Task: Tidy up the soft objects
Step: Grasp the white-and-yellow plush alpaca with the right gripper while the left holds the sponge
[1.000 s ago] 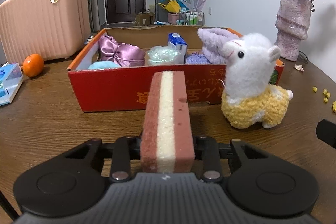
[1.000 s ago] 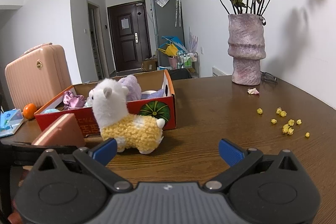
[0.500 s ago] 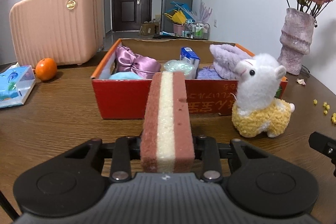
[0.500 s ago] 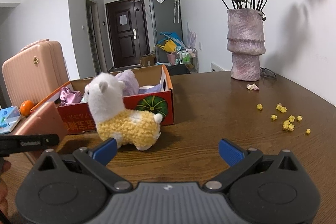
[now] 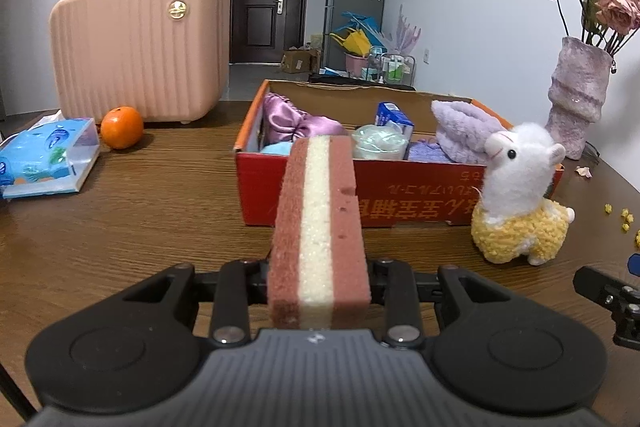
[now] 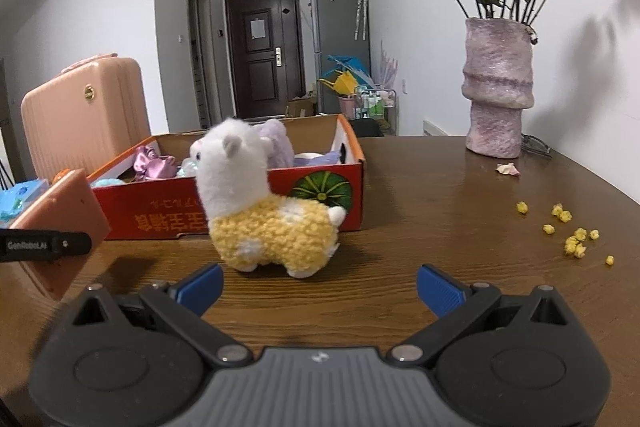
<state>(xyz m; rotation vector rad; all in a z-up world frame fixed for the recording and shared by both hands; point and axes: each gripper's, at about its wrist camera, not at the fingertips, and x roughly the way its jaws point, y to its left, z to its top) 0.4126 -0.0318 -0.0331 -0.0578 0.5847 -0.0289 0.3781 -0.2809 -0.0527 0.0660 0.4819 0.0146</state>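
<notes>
Left hand-held gripper [image 5: 319, 291] clamped on sponge block [image 5: 319, 227], brown-pink w/ cream stripe down the middle; block stuck out fwd from between the pads, tilted up, above desk [image 5: 140, 219]. Ahead of it, red cardboard box [image 5: 400, 195] on desk, open top, holding purple satin pouch [image 5: 296, 125], pale green bundle [image 5: 378, 143], blue-white carton [image 5: 394, 115], lilac plush [image 5: 464, 131], light-blue item [image 5: 276, 148] at front-left corner. Fwd-right of left hand-held gripper, alpaca plush [image 5: 520, 207] stood upright on desk just in front of box's right end, white head, yellow body; touching box or not, couldn't tell. Far left of the sponge: tissue pack [image 5: 44, 159], orange [image 5: 122, 127], pink suitcase [image 5: 140, 43] behind. Far right: vase [image 5: 578, 95] w/ dried roses. Right hand-held gripper [image 6: 320, 287] spread wide, blue pads [image 6: 200, 285] apart, nothing between; alpaca plush [image 6: 268, 211] directly ahead of it, near but not within the jaws. Box [image 6: 320, 187] beyond the plush, sponge block [image 6: 60, 219] and left hand-held gripper's black finger [image 6: 44, 245] at far left of right wrist view. Small yellow bits [image 6: 568, 231] scattered on desk fwd-right of right hand-held gripper, vase [image 6: 498, 87] further back right.
</notes>
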